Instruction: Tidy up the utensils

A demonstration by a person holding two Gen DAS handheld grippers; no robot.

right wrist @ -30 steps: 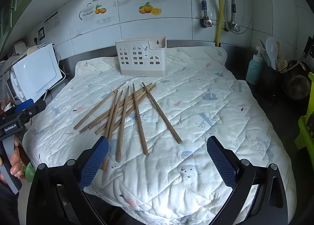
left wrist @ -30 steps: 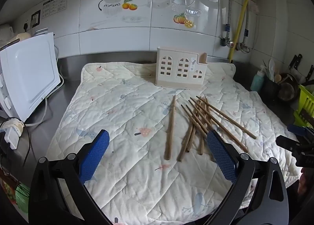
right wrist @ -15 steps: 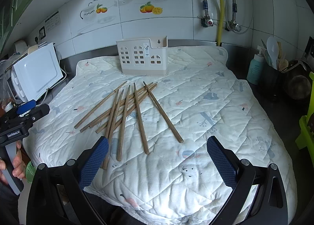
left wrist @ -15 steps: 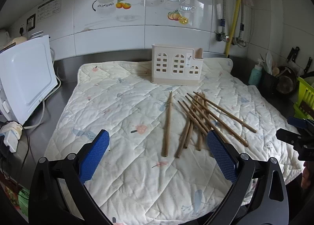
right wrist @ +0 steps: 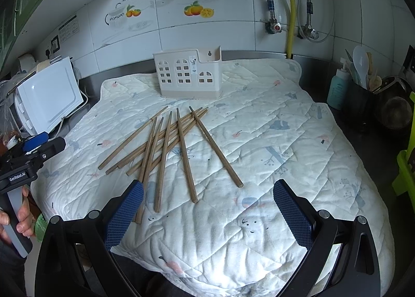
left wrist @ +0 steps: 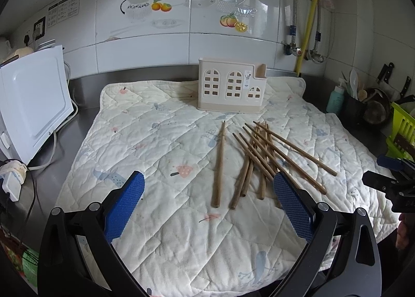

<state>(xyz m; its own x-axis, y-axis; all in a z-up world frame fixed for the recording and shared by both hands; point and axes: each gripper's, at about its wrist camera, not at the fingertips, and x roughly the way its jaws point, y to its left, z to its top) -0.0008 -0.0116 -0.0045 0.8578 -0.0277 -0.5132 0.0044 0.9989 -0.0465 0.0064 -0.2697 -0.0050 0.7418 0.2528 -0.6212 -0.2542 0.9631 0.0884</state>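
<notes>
Both sets of jaws wide apart, gripping nothing: left gripper (left wrist: 208, 197), right gripper (right wrist: 207, 205). Wooden chopsticks (right wrist: 166, 146) scattered on quilted mat (right wrist: 272, 141) just beyond jaws; cream utensil holder (right wrist: 188, 76) farther ahead.

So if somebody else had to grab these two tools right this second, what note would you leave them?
Left gripper: open, empty, hovering over the near part of the quilted mat.
Right gripper: open, empty, hovering just short of the chopsticks' near ends.
Chopsticks: all lying in a loose, crossed pile mid-mat; one lies apart on the pile's left.
Holder: cream, house-shaped, upright at the mat's far edge; no chopsticks show in it.
Done: nothing yet.
Left: pick up every chopstick and stand it in the holder.
</notes>
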